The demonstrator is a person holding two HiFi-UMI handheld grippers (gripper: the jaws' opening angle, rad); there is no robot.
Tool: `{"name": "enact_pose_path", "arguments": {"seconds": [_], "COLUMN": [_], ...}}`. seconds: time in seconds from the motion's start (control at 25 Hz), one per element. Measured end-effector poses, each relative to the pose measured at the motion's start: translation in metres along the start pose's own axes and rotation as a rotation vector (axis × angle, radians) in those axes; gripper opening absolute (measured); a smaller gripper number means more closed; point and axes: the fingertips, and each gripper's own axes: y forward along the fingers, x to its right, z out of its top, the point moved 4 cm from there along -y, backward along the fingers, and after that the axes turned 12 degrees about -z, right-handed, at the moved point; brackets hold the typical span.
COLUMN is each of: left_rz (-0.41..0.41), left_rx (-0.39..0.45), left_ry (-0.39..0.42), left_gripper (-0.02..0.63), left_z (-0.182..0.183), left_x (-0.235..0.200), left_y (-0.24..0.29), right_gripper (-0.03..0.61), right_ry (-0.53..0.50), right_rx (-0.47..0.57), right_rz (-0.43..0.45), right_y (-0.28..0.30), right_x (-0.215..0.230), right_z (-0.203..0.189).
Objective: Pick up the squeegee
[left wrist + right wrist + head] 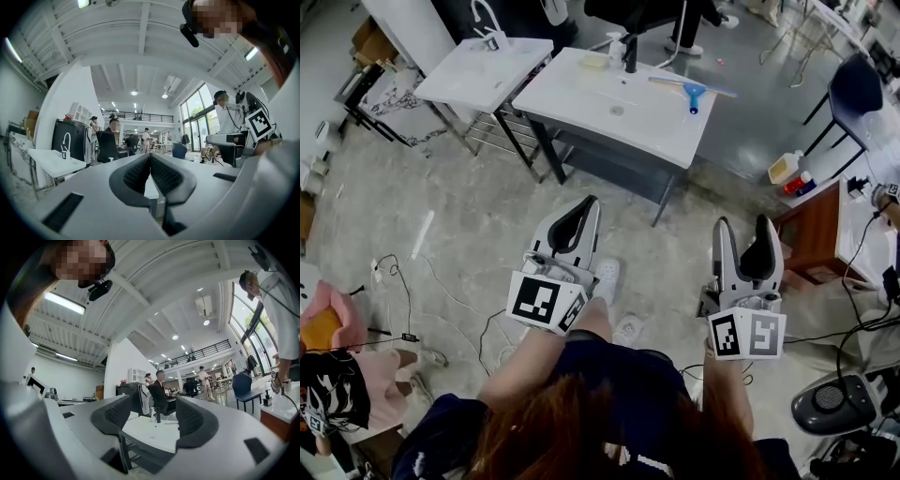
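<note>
The squeegee (693, 90), with a blue handle and a long pale blade, lies on the right part of a white sink counter (581, 94) far ahead of both grippers. In the head view my left gripper (588, 202) is held low over the floor with its jaws together and nothing between them. My right gripper (743, 223) is level with it to the right, jaws apart and empty. The left gripper view shows the left gripper (150, 159) with its dark pads touching. In the right gripper view the right gripper (153, 413) frames the same sink counter (145, 427) in its gap.
A black faucet (630, 52) and a small bottle (615, 47) stand at the counter's back. A second white sink stand (487, 70) is to its left. A blue chair (853, 89), floor bottles (787, 169) and a wooden cabinet (811, 234) are on the right. Cables (403, 291) trail on the floor.
</note>
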Motion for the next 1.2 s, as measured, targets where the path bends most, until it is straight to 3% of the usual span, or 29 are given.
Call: {"name": "enact_pose_path", "arguments": {"seconds": [0.24,0.76,1.2], "left_rz": [-0.023,-0.096,-0.139], "left_rx": [0.012,0.027,0.017], "left_ry": [-0.011,-0.013,-0.038], "left_gripper": [0.02,0.02,0.021], "left_z": [-0.006,-0.003,-0.009], "left_x": [-0.042,-0.186,-0.256], "left_y": [0.04,0.168,0.229], "right_gripper": [0.319,0.322,0.321], "right_ry": [-0.023,-0.039,-0.03], "right_rx": [-0.029,0.001,-0.024], "right_rz": [0.009,-0.048,-0.108], "right_y": [0.049,0.232,0.311], "right_x": [-0.003,-0.022,-0.029], "right_z": [-0.01,-0.017,-0.033]}}
